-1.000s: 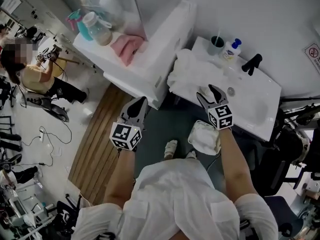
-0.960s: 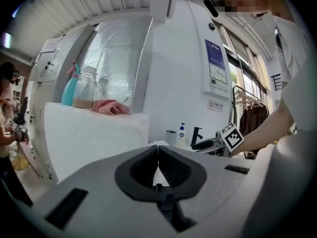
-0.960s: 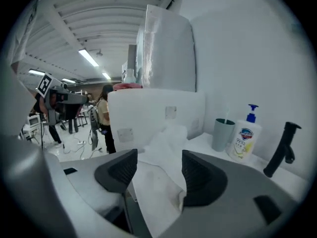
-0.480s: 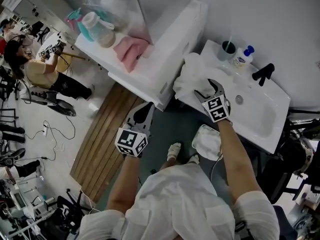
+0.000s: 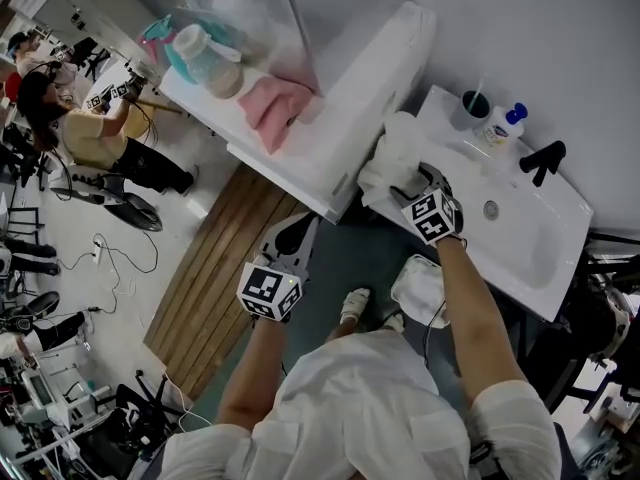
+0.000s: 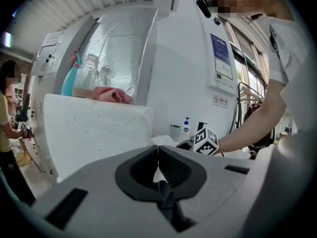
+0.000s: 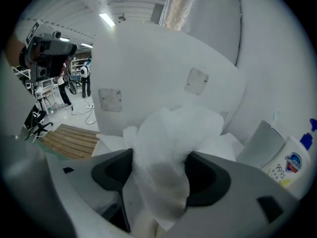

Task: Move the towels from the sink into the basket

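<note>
The right gripper [image 5: 413, 183] is at its widest and its jaws are opening, with a fold of white towel [image 7: 168, 133] bunched up between them. The cloth fills the gap, but the pads do not look pressed onto it, so nothing is gripped yet. The left gripper [image 5: 293, 233] has its jaws together on nothing and hangs over the floor, well apart from the work.

The towels [image 5: 395, 153] lie heaped on the left end of the sink [image 5: 520, 238], draped over its rim beside the cup and soap bottle. The basket [image 5: 405, 290] stands on the floor below the sink's front edge, near the person's feet, with something white already in it.

The step in hand looks like the pick-up of a towel. Next, the jaws need to close firmly on the fold, lift it free of the heap without dragging the rest over the rim, and carry it down to the basket.
</note>
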